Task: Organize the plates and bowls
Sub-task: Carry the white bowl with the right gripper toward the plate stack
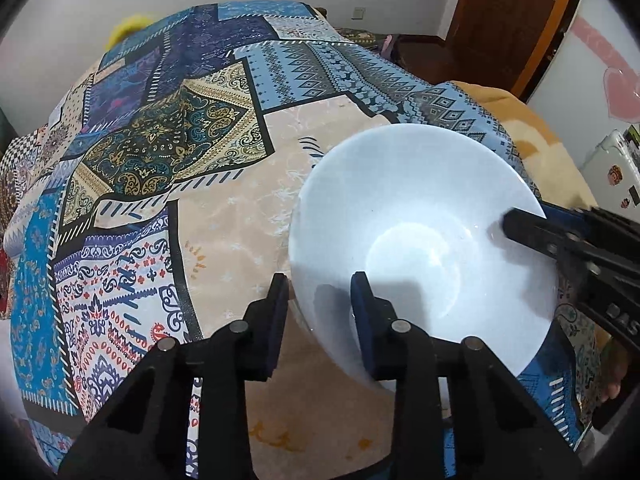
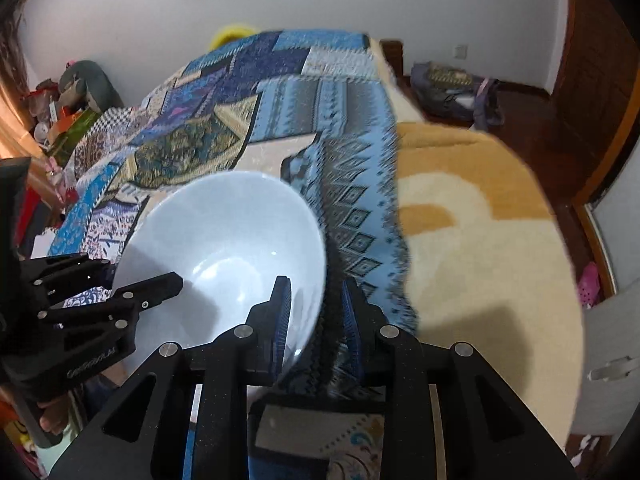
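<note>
The white bowl is held tilted above the patterned cloth on the bed, each hand-held gripper straddling its rim: left on the near edge, right opposite. Neither visibly pinches the wall, so I cannot tell whether they are clamped. With such thin rim holds, the smooth bowl could slip and drop if the two pull unevenly.
</note>
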`<control>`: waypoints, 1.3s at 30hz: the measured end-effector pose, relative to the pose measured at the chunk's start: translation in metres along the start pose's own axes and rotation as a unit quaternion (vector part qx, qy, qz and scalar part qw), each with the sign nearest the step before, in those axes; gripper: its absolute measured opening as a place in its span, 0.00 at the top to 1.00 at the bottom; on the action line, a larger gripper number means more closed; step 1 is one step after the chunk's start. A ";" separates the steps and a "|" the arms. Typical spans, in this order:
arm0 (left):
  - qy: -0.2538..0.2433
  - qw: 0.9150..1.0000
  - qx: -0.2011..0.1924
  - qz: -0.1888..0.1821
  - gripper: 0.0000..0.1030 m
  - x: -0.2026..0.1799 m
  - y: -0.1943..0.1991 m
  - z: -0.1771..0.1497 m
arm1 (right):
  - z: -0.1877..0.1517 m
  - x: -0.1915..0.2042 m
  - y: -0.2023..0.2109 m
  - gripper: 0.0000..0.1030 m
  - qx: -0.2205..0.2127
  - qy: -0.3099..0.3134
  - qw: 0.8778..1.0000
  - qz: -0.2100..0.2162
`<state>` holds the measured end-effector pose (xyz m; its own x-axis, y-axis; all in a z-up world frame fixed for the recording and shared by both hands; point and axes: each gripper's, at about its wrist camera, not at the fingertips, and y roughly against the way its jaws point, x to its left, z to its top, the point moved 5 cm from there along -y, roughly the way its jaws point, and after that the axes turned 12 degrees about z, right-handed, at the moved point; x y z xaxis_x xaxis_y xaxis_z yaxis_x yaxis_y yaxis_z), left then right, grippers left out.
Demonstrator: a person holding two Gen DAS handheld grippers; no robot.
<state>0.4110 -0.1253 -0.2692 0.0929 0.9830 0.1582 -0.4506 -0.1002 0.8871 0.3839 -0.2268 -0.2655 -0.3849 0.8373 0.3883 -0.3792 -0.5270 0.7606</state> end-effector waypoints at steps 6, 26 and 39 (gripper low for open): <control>-0.011 1.000 -0.006 -0.001 0.81 -0.006 0.002 0.001 | -0.007 0.008 -0.004 0.83 0.004 0.000 1.000 0.003; -0.001 0.998 -0.063 0.012 0.82 0.007 0.084 -0.037 | -0.032 0.067 0.070 0.83 -0.068 0.029 0.997 0.015; 0.031 0.994 -0.100 -0.012 0.82 0.029 0.167 -0.090 | -0.051 0.121 0.104 0.83 -0.101 0.053 0.993 0.027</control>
<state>0.2584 -0.0998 -0.1557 0.0545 0.9930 0.1051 -0.6170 -0.0492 0.7855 0.2551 -0.1876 -0.1661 -0.4926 0.7921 0.3605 -0.5126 -0.5989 0.6153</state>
